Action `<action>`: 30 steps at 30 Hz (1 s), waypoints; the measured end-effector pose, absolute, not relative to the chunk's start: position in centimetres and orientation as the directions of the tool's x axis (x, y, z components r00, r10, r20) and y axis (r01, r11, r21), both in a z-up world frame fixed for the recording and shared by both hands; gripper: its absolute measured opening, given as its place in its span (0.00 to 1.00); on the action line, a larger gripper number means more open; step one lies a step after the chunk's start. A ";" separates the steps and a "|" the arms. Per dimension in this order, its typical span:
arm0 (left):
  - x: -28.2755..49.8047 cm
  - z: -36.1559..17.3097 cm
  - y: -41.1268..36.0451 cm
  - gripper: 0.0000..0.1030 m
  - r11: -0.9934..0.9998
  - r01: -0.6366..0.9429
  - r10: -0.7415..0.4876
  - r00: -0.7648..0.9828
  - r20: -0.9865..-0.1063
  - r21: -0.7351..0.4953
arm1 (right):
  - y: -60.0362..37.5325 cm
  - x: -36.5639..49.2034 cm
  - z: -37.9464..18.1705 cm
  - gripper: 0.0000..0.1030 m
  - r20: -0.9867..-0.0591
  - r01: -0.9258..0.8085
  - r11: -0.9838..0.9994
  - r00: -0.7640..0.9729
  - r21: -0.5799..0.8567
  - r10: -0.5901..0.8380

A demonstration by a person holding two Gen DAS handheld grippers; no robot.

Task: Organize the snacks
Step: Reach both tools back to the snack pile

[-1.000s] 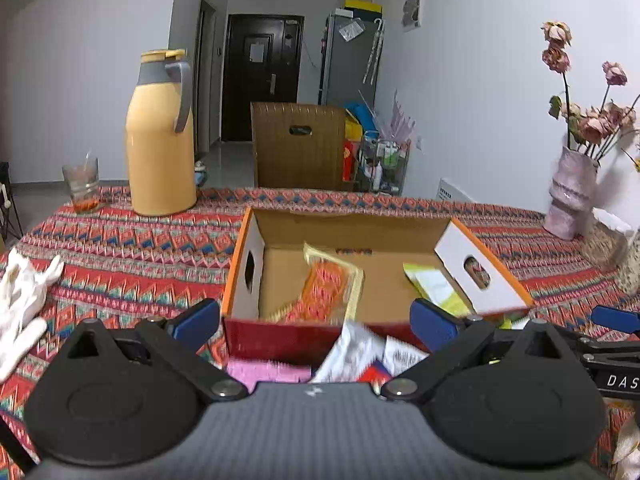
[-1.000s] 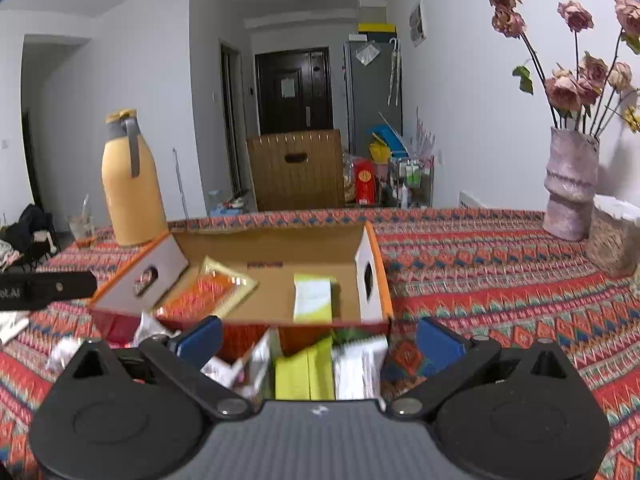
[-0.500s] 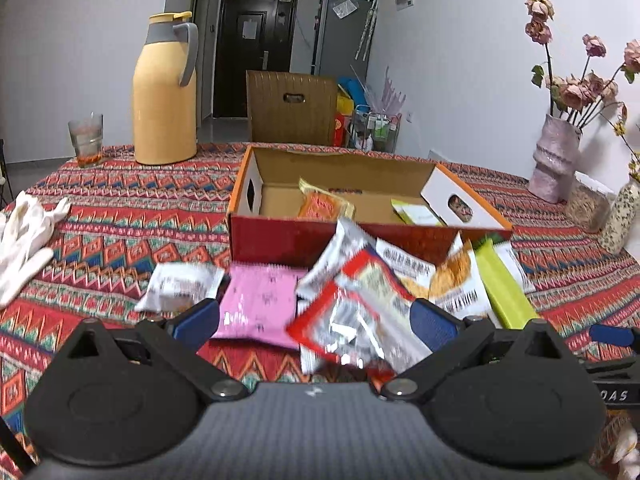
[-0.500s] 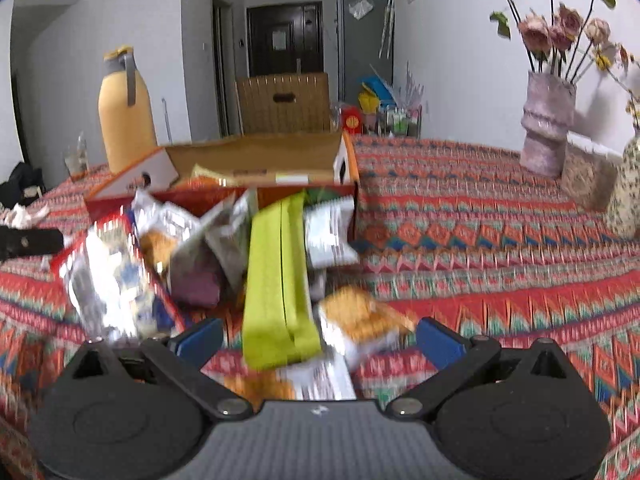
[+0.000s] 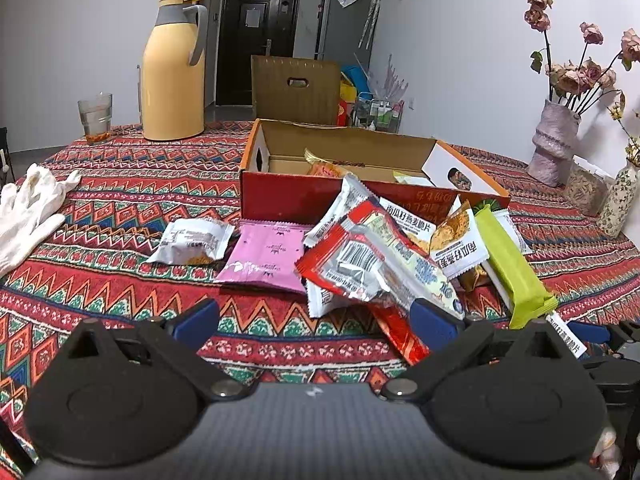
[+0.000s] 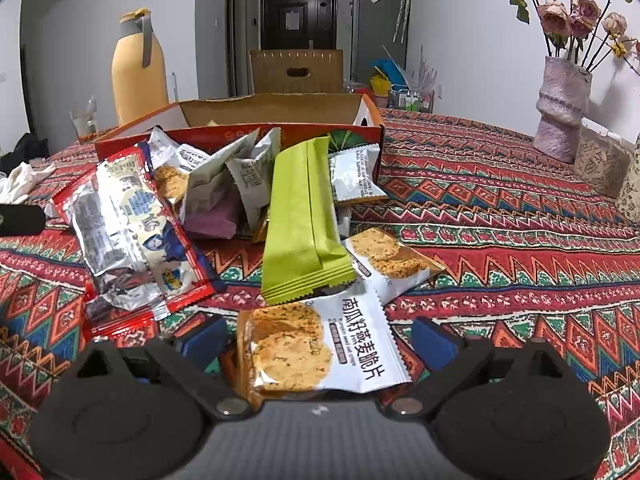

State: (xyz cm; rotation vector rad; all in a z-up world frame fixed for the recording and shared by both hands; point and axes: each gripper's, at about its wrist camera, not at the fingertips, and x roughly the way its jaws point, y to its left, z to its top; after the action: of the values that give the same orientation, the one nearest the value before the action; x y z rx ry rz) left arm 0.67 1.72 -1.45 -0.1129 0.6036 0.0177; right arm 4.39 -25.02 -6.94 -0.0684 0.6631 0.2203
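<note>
A table under a red zigzag-patterned woven cloth carries an open red-and-orange cardboard box. Crinkled snack packets lie heaped just before the box; behind it stand a yellow thermos jug and dark door. Left gripper and right gripper jaws gape wide, holding nothing.

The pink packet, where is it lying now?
In the left wrist view the pink packet lies flat on the tablecloth, in front of the red box, between a white packet and the snack pile.
</note>
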 end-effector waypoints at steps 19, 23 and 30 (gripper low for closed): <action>1.5 -0.8 -1.3 1.00 0.992 -0.072 -0.003 0.816 -0.578 -0.106 | -26.9 0.8 -5.1 0.47 -0.515 -0.281 0.958 0.814 0.059 0.270; 2.9 -0.5 -3.1 1.00 0.988 -0.109 0.024 0.806 -0.592 -0.108 | -28.9 0.4 -4.4 0.48 -0.475 -0.249 0.965 0.842 0.083 0.258; 6.3 -1.4 -6.9 1.00 0.979 -0.192 0.110 0.759 -0.642 -0.060 | -31.7 0.9 -4.7 0.48 -0.454 -0.230 0.964 0.851 0.131 0.264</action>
State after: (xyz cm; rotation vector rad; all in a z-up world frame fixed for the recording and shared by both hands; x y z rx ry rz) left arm 6.28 -6.89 -1.38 -0.1254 0.6898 0.1649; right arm 0.87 -31.72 -4.69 0.0727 0.4882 0.2604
